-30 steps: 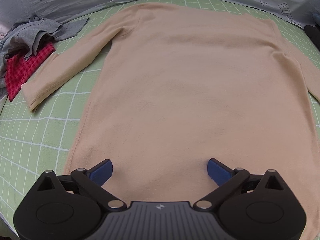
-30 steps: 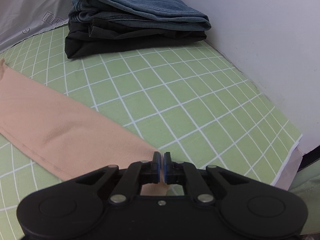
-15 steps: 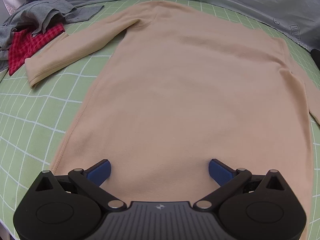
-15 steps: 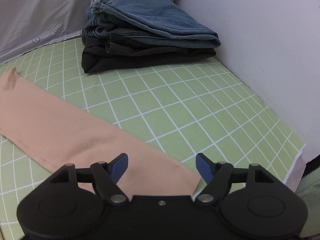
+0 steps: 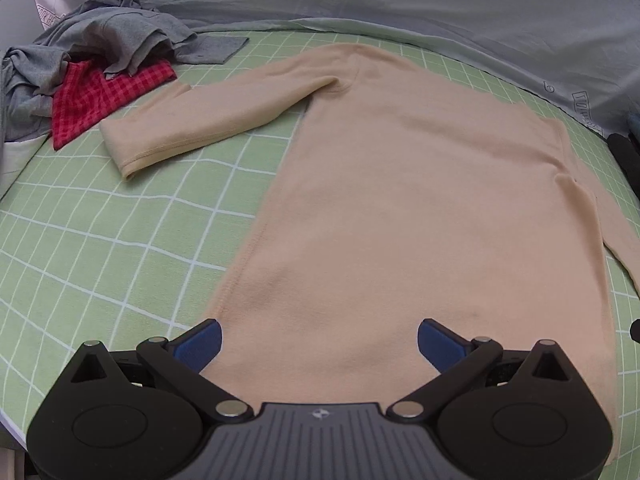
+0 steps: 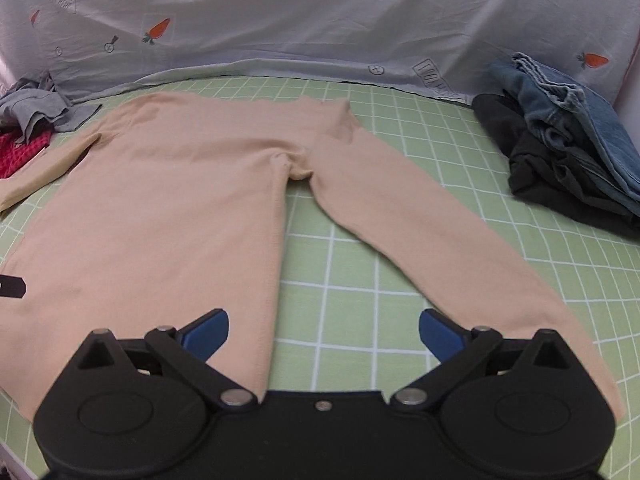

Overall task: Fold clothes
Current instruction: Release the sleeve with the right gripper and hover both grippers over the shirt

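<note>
A beige long-sleeved top (image 5: 400,208) lies flat on a green checked mat (image 5: 100,240), hem toward me. Its left sleeve (image 5: 208,120) stretches out toward the far left. In the right wrist view the same top (image 6: 160,208) fills the left half and its right sleeve (image 6: 420,240) runs down to the lower right. My left gripper (image 5: 318,342) is open over the hem's left part, holding nothing. My right gripper (image 6: 324,334) is open too, hovering above the gap between the body's right edge and the right sleeve.
A crumpled grey garment (image 5: 108,44) over a red checked cloth (image 5: 96,100) lies at the far left. Folded jeans on a folded black garment (image 6: 568,148) sit at the far right. A pale sheet with carrot prints (image 6: 320,20) rises behind the mat.
My right gripper let go of the right sleeve's cuff, opened, and swung left to face the top. The left gripper stayed open and shifted left along the hem.
</note>
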The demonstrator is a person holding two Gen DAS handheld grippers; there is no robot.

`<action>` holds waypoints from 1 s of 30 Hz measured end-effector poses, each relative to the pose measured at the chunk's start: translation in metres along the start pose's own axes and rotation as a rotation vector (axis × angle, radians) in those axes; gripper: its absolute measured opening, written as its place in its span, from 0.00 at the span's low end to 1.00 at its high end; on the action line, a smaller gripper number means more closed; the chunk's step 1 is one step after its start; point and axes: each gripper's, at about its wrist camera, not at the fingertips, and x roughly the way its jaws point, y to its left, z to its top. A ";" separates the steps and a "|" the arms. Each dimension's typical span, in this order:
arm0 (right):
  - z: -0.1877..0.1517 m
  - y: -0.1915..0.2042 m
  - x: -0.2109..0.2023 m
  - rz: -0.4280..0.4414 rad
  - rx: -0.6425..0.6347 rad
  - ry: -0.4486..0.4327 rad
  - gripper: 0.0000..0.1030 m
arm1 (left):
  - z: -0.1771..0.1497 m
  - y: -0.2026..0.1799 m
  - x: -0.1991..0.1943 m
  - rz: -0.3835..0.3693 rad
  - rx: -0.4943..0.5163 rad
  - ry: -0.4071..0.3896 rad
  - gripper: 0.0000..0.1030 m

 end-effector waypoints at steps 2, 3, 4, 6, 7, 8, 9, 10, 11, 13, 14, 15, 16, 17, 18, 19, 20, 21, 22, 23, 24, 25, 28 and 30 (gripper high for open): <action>0.001 0.023 0.001 0.012 -0.015 0.017 1.00 | 0.004 0.026 -0.006 0.026 -0.021 -0.019 1.00; 0.003 0.034 0.002 0.019 -0.012 0.027 1.00 | 0.005 0.039 -0.009 0.040 -0.032 -0.029 1.00; 0.006 0.043 0.004 0.021 -0.003 0.031 1.00 | 0.007 0.052 -0.012 0.053 -0.043 -0.038 0.99; 0.010 0.062 0.008 0.025 0.015 0.038 1.00 | 0.010 0.076 -0.017 0.075 -0.056 -0.052 0.99; 0.012 0.069 0.012 0.026 0.024 0.041 1.00 | 0.012 0.087 -0.019 0.083 -0.057 -0.056 0.99; 0.013 0.077 0.016 0.027 0.034 0.043 1.00 | 0.015 0.101 -0.019 0.088 -0.062 -0.063 0.98; 0.014 0.084 0.020 0.028 0.043 0.046 1.00 | 0.018 0.109 -0.019 0.086 -0.068 -0.068 0.97; 0.014 0.091 0.025 0.022 0.054 0.050 1.00 | 0.022 0.120 -0.017 0.081 -0.076 -0.072 0.96; 0.015 0.099 0.030 0.010 0.068 0.053 1.00 | 0.027 0.132 -0.015 0.070 -0.086 -0.073 0.94; 0.015 0.108 0.040 -0.023 0.108 0.064 1.00 | 0.035 0.147 -0.010 0.040 -0.092 -0.074 0.88; 0.015 0.111 0.046 -0.045 0.137 0.081 1.00 | 0.039 0.155 -0.007 0.023 -0.091 -0.077 0.85; 0.015 0.113 0.048 -0.065 0.158 0.079 1.00 | 0.043 0.160 -0.004 0.015 -0.087 -0.078 0.83; 0.015 0.116 0.050 -0.086 0.173 0.062 1.00 | 0.048 0.165 0.000 0.008 -0.083 -0.084 0.80; 0.016 0.119 0.051 -0.106 0.188 0.044 1.00 | 0.054 0.171 0.003 0.001 -0.079 -0.090 0.78; 0.015 0.119 0.052 -0.114 0.202 0.028 1.00 | 0.059 0.175 0.007 -0.007 -0.087 -0.094 0.77; 0.014 0.120 0.053 -0.125 0.218 0.008 1.00 | 0.064 0.179 0.011 -0.016 -0.095 -0.098 0.73; 0.012 0.120 0.053 -0.137 0.229 -0.018 1.00 | 0.070 0.182 0.017 -0.033 -0.106 -0.093 0.69; 0.011 0.121 0.054 -0.148 0.235 -0.036 1.00 | 0.076 0.186 0.024 -0.049 -0.117 -0.087 0.68; 0.010 0.122 0.054 -0.158 0.241 -0.052 1.00 | 0.083 0.188 0.030 -0.064 -0.117 -0.079 0.67; 0.010 0.123 0.054 -0.164 0.246 -0.062 1.00 | 0.088 0.188 0.035 -0.073 -0.112 -0.083 0.67; 0.010 0.123 0.055 -0.170 0.250 -0.071 1.00 | 0.092 0.189 0.039 -0.076 -0.115 -0.085 0.67; 0.009 0.123 0.055 -0.173 0.250 -0.080 1.00 | 0.095 0.189 0.043 -0.079 -0.119 -0.088 0.67; 0.007 0.125 0.056 -0.180 0.249 -0.115 1.00 | 0.106 0.192 0.056 -0.087 -0.135 -0.091 0.68; 0.005 0.126 0.057 -0.186 0.250 -0.140 1.00 | 0.113 0.197 0.065 -0.098 -0.152 -0.091 0.68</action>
